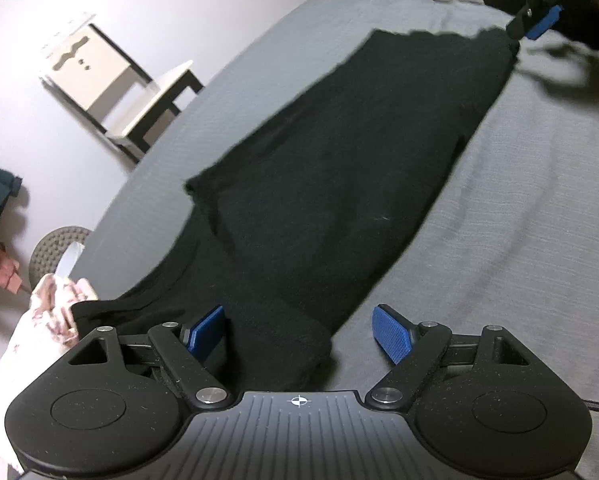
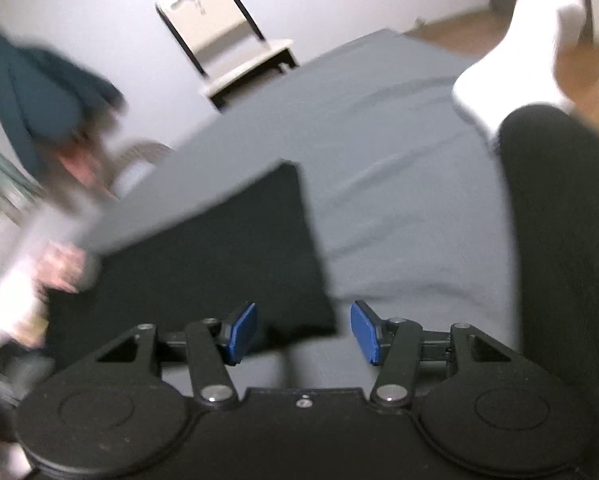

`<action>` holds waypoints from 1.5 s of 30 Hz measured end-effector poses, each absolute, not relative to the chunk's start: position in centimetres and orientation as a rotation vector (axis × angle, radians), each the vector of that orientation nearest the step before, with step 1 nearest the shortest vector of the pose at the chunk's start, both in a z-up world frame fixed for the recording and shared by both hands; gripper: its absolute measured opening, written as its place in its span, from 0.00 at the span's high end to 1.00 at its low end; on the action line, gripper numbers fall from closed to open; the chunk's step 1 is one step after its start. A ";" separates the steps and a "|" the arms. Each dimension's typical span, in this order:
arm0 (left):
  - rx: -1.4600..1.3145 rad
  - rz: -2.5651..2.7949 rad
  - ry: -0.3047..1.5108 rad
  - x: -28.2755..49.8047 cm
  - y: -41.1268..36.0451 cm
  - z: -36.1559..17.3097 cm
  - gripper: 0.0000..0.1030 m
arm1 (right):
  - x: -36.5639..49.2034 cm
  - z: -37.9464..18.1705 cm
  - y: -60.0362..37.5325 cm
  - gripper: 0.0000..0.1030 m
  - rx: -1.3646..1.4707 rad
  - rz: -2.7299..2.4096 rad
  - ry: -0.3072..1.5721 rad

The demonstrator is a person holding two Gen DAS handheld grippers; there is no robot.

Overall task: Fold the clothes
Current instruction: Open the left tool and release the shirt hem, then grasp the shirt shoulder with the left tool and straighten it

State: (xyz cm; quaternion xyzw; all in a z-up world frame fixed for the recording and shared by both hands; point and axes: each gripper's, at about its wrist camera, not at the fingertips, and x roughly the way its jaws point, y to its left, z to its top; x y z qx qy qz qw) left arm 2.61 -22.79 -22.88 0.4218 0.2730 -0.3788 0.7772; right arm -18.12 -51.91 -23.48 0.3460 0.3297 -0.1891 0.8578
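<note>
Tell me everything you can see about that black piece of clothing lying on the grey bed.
The black knit-looking garment lies flat and stretched long on the grey bed cover, one part folded over itself. It looks soft and matte. Its near end sits between the open blue fingers of the left gripper; its far corner lies by the right gripper, also open. A pale floral cloth touches its near left edge.

Bare grey bedspread (image 1: 519, 200) lies open at three o'clock of the black garment (image 1: 339, 184). At nine o'clock a floral bundle (image 1: 47, 320) crowds the edge (chair (image 1: 139, 92) beyond).
</note>
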 end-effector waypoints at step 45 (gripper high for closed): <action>0.515 -0.532 0.487 10.6 -15.0 -18.6 0.96 | -10.1 -22.7 -40.9 0.21 0.450 -0.035 0.555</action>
